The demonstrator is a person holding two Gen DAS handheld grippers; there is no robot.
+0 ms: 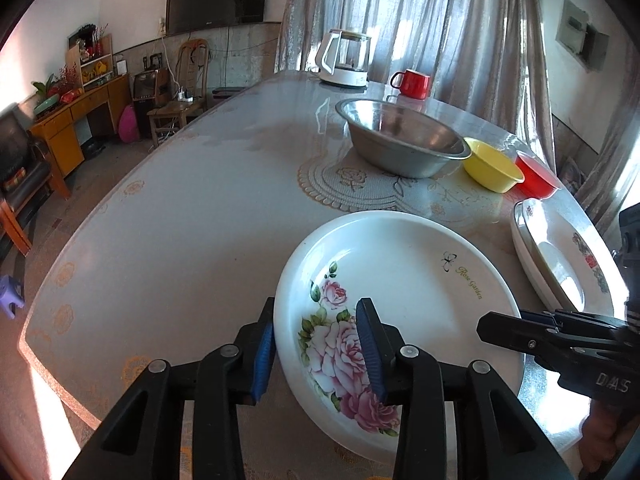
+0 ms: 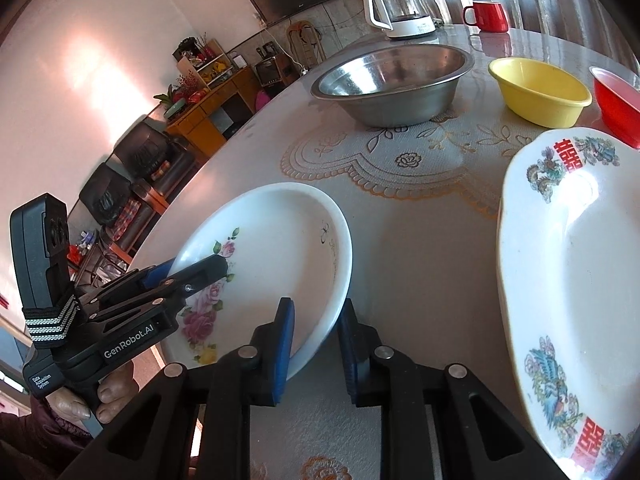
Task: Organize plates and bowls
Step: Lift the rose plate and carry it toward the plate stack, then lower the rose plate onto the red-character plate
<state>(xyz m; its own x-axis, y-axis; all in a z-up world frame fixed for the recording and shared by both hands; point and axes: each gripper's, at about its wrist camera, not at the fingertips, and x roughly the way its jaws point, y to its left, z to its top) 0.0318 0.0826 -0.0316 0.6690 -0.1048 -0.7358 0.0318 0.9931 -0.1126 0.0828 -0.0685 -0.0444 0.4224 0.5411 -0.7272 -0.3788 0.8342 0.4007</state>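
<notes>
Both grippers have hold of the same rose plate, which sits tipped at the near edge of the table, its near rim raised off the cloth; the left gripper straddles the plate's left rim, one blue pad outside the wall and the other down on the painted roses, and the gap is narrow enough that I judge it clamped on the rim, though the contact itself is not sharp; the right gripper has the opposite rim between its pads, set close together, and it too looks clamped; so the plate lies directly ahead of both sets of fingers, held across its width from either side, with neither hand clearly nearer. The relation that matters next is sideways: the patterned plate, which seems to sit on another plate, lies just to the right of the rose plate, beside the right gripper and apart from it; if stacking is meant, the rose plate has to travel rightward. Beyond stand a steel bowl, a yellow bowl and a red bowl, in a row, untouched.
</notes>
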